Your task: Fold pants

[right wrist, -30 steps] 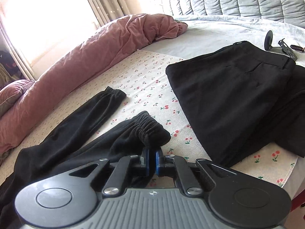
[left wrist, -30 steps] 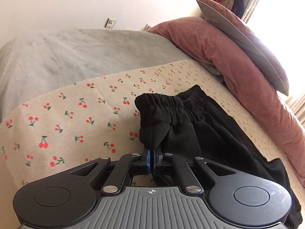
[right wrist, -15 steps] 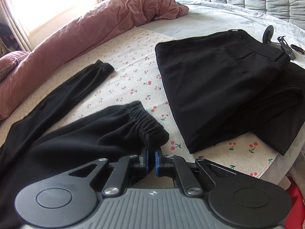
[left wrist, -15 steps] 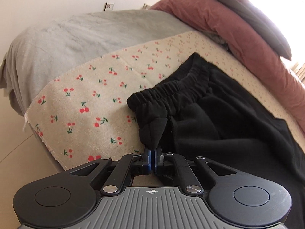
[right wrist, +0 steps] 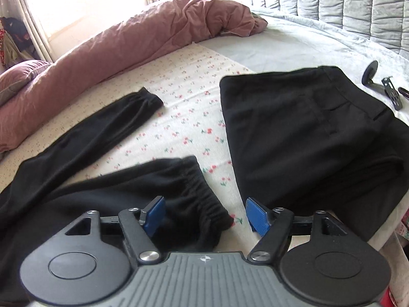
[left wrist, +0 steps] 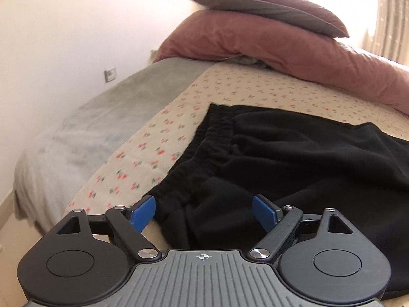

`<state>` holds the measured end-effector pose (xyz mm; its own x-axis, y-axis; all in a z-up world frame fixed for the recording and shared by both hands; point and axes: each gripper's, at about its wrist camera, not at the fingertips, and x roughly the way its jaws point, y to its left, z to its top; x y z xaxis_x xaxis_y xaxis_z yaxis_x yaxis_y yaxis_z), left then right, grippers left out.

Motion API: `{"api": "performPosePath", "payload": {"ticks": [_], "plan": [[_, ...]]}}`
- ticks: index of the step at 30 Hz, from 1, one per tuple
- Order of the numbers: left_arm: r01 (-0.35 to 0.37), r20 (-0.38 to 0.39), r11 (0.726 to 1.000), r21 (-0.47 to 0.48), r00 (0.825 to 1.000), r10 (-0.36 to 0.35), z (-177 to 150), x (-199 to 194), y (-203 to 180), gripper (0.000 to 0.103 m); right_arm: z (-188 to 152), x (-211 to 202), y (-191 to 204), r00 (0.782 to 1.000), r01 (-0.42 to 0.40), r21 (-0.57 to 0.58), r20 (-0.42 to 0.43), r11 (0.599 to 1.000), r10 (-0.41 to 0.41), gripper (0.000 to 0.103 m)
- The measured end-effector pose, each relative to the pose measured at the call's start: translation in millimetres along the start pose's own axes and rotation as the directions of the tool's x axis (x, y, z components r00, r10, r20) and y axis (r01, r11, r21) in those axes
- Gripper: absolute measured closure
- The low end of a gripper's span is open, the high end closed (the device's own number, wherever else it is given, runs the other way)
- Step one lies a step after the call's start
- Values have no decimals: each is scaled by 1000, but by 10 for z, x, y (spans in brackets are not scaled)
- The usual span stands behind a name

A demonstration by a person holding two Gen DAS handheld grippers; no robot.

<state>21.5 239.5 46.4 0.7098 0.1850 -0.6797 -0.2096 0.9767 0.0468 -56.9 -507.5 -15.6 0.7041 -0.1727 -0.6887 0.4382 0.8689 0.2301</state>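
Black sweatpants point(left wrist: 281, 158) lie flat on the cherry-print sheet point(left wrist: 158, 148). Their elastic waistband point(left wrist: 204, 148) runs away from my left gripper point(left wrist: 204, 212), which is open, its blue pads on either side of the waistband's near corner. In the right wrist view my right gripper point(right wrist: 204, 215) is open over the near leg's elastic cuff point(right wrist: 202, 194). The other leg point(right wrist: 102, 133) stretches off to the left, ending in its cuff point(right wrist: 145, 99).
A second pair of black pants point(right wrist: 306, 133) lies folded at the right. A pink duvet point(right wrist: 127, 41) runs along the far side, with pillows point(left wrist: 268, 10) stacked on it. Small dark metal items point(right wrist: 383, 84) lie on the grey cover. The bed's edge is near both grippers.
Both grippers have opened and let go of the sweatpants: the left released the waistband corner, the right the leg cuff. The pants now lie flat on the sheet.
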Motion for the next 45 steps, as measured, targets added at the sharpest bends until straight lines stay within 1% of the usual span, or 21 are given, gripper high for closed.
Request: {"api": "performPosePath", "payload": {"ticks": [3,5,8,11,16,19,22,24,26,30,32,33,35,36,37,39,40,41,42,43,45], "plan": [[64,31,992,112,997,-67,264,157,-347,13,239,175,180,1000,-6,-44,23,999,7,19],[118,38,978,173,991,-126,438,319,-566,11,374,341,306,1000,-21,-70,20,997,22,18],[183,-4,952,246,982,-188,684,681,-891,7,581,661,495,997,-74,-97,-8,993,74,17],[207,-9,929,307,977,-215,883,1075,-1162,7,759,966,671,996,-92,-117,-14,989,91,16],[281,-45,857,431,956,-291,1174,1734,-1599,8,1072,1491,919,995,-94,-164,10,982,97,15],[317,-75,834,451,945,-319,1325,2090,-1773,10,1226,1822,1026,996,-86,-178,21,980,91,16],[367,-104,821,438,927,-359,1401,2339,-1872,17,1308,2121,1099,996,-88,-170,12,982,91,19],[414,-131,803,428,908,-398,1438,2472,-1916,24,1336,2281,1139,995,-98,-149,2,984,99,20],[445,-169,791,420,895,-413,1434,2588,-1950,33,1338,2417,1195,995,-99,-150,2,984,101,24],[495,-200,767,409,868,-454,1403,2675,-1957,41,1272,2584,1325,998,-41,-204,31,978,49,27],[523,-208,756,394,852,-480,1402,2665,-1941,61,1230,2611,1387,998,-6,-236,56,972,20,29],[533,-213,753,386,846,-489,1402,2655,-1939,66,1213,2602,1406,998,1,-244,64,970,15,32],[525,-209,751,401,850,-483,1375,2605,-1944,76,1203,2590,1418,997,7,-256,77,967,13,39],[511,-200,757,407,858,-472,1357,2581,-1946,79,1200,2581,1420,996,12,-262,83,965,10,45],[492,-185,770,405,869,-458,1341,2566,-1954,88,1199,2572,1414,996,13,-265,88,964,11,55],[428,-145,820,379,903,-404,1280,2525,-2010,93,1183,2546,1406,995,10,-271,99,962,18,68],[362,-101,841,403,930,-352,1205,2461,-2112,96,1156,2538,1420,993,17,-283,114,959,16,73],[294,-57,843,449,952,-302,1119,2394,-2233,102,1127,2523,1438,992,29,-294,129,955,10,75],[232,-10,840,490,965,-261,1037,2333,-2344,103,1084,2505,1481,989,54,-314,151,948,-6,78],[192,24,845,499,972,-235,993,2296,-2399,103,1055,2486,1523,985,77,-328,171,941,-21,80],[179,79,880,440,968,-237,1021,2230,-2339,103,1033,2408,1571,978,108,-329,207,938,-40,82]]}}
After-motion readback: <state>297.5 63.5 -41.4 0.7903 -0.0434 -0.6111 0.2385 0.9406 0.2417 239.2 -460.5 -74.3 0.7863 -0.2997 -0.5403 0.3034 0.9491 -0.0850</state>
